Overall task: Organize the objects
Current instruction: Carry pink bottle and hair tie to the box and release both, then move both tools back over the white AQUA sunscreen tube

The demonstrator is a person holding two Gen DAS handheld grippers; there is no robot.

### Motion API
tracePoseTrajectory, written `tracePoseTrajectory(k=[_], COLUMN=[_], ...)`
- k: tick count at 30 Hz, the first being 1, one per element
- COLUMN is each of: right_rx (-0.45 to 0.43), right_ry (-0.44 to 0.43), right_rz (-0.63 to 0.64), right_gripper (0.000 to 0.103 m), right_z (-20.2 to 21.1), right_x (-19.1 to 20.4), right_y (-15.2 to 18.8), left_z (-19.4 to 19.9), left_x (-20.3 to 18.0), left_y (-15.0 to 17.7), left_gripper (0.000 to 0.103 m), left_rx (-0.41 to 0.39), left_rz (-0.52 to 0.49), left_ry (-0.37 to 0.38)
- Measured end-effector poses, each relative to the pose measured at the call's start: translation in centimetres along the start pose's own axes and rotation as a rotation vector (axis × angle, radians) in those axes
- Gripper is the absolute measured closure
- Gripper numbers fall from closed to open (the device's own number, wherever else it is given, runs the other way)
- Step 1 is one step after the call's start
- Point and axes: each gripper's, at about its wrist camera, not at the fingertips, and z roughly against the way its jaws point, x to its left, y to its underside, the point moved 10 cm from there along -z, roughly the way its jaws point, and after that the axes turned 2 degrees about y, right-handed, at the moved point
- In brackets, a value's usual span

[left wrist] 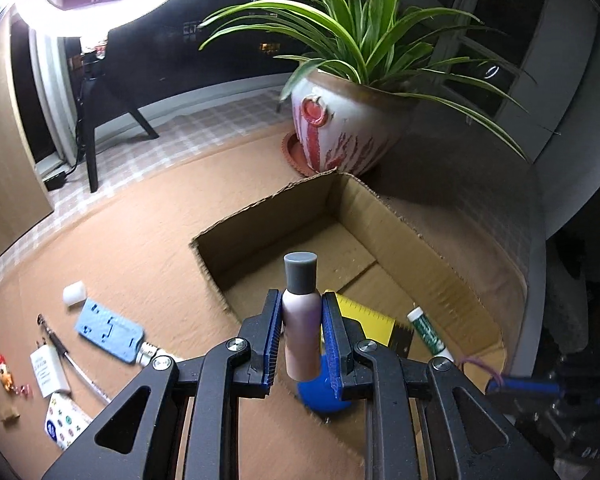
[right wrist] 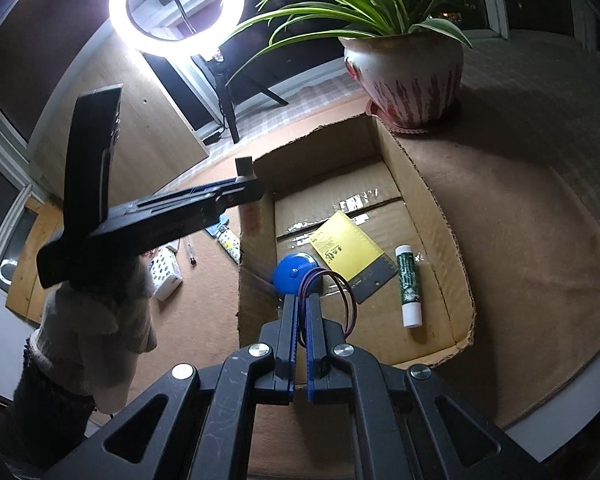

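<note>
Left gripper clamping bottle, over cardboard box

Both wrist fisheyes look steeply down along their fingers, close over the cardboard box. Both share the box at centre, potted plant upper right, ring light upper left.

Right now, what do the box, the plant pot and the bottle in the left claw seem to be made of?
Box: corrugated cardboard, matte brown, with ragged torn edges.
Plant pot: probably glazed ceramic, glossy white with red streaks.
Bottle: likely plastic, smooth pinkish body with a matte grey cap; metal cannot be excluded.
</note>
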Motion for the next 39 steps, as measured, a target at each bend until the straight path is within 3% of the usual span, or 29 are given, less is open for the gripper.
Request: tracePoseTrajectory(k=[1,2,3,5,12,20,39], right_rx=[-0.005,-0.003,0.004,-0.027,-0.055,-0.044,0.076], right_ry=[-0.007,-0.023,-0.031,-0.018,-0.021,-0.054,-0.176], right_rz=[0.000,-0.005,-0.016,-0.035,-0.050,-0.053,0.077], right_gripper=[0.095,0.086,0.058,0.030,0.031,0.031,0.031], right_z=[0.1,0.1,0.1,0.6,1.5,1.2,-3.4], right_x=[0.0,0.1,0.0,-0.4,-0.4,1.4,11.6], right_y=[-0.1,-0.1,0.0,-0.3,-0.7,-0.5,2.3], left_z=[-0.2,-0.4,-0.5,-0.1,1.3,5.6,15.7], left_x=[-0.1,-0.2,-0.2,-0.4,1.4,7.4,27.0], left_y=[-0.3,-0.4,-0.5,-0.8,-0.4,2.5,17.6], left_gripper=[0.076,0.058,0.039,0.036,0.036,0.036,0.036], left_rx=[-0.002,0.003,0.000,-0.027,-0.035,-0.047,0.043], left_rz=[0.003,0.006,0.009,0.000,0.000,0.054,0.342], left_ry=[-0.001,0.004,0.006,0.003,-0.028,-0.117,-0.347])
